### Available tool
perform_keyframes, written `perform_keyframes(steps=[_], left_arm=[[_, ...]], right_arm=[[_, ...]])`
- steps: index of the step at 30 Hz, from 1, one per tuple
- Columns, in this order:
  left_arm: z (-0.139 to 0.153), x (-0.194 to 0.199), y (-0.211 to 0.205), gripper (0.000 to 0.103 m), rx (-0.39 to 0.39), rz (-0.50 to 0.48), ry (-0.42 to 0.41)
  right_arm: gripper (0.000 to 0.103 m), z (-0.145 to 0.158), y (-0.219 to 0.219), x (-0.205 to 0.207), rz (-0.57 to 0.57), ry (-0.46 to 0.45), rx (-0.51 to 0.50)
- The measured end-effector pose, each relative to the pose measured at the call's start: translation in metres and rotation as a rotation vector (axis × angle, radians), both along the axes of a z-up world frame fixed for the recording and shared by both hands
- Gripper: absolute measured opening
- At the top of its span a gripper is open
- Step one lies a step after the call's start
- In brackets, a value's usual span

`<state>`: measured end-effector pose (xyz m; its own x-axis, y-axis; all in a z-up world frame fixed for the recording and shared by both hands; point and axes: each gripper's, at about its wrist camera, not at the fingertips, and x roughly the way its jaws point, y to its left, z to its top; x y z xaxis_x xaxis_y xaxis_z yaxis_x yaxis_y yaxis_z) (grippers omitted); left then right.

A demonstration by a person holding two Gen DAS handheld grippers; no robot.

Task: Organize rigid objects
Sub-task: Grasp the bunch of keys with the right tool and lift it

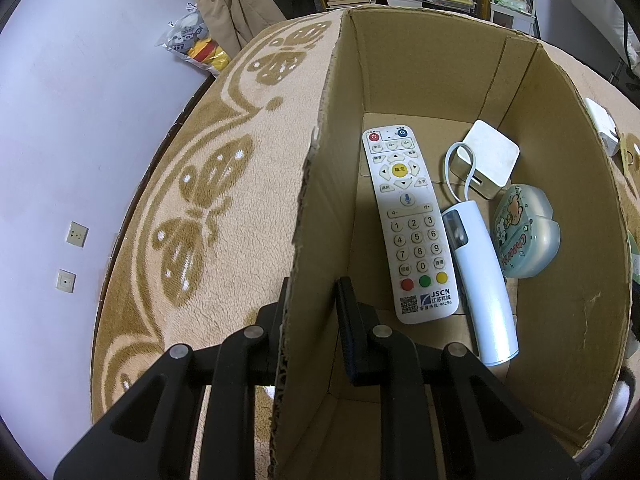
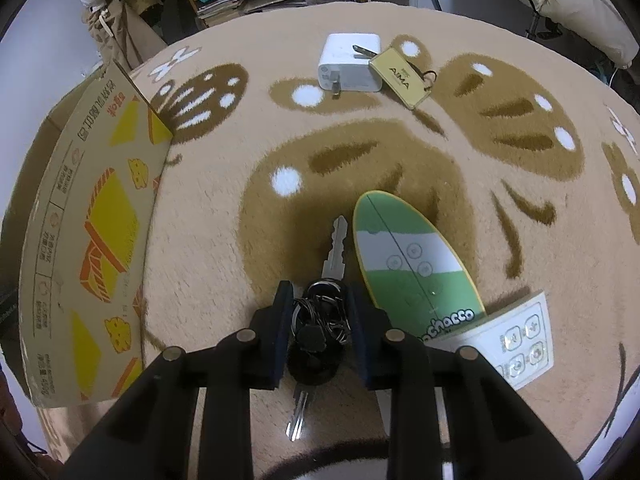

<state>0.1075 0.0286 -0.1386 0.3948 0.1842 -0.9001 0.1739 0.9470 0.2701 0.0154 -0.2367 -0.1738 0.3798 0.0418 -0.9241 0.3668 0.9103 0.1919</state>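
Note:
An open cardboard box stands on the butterfly-patterned blanket. Inside lie a white remote, a white cube charger, a pale blue stick device and a translucent cartoon case. My left gripper straddles the box's left wall, one finger on each side, seemingly clamped on it. My right gripper has its fingers on both sides of a key bunch lying on the blanket, close to it; contact is unclear. A silver key points forward.
A green and white oval case and a white button panel lie right of the keys. A white plug adapter and a tan key tag lie farther back. The box's printed side is at left.

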Motion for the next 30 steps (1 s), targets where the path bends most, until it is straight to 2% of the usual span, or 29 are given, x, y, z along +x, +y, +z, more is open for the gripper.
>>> perform_keyframes(steps=[2, 4, 11, 17, 30], left_arm=[[0.000, 0.000, 0.000, 0.018, 0.000, 0.001, 0.000], [0.000, 0.000, 0.000, 0.018, 0.000, -0.001, 0.000], [0.000, 0.000, 0.000, 0.018, 0.000, 0.000, 0.000], [0.000, 0.000, 0.000, 0.018, 0.000, 0.000, 0.000], [0.000, 0.000, 0.000, 0.018, 0.000, 0.000, 0.000]], right_arm=[[0.028, 0.002, -0.002, 0.001, -0.010, -0.017, 0.023], [0.021, 0.004, -0.004, 0.001, -0.017, -0.037, 0.043], [0.021, 0.005, -0.007, 0.007, -0.040, -0.073, 0.092], [0.021, 0.013, -0.011, 0.005, -0.060, -0.118, 0.097], [0.021, 0.018, -0.012, 0.011, -0.072, -0.155, 0.090]])
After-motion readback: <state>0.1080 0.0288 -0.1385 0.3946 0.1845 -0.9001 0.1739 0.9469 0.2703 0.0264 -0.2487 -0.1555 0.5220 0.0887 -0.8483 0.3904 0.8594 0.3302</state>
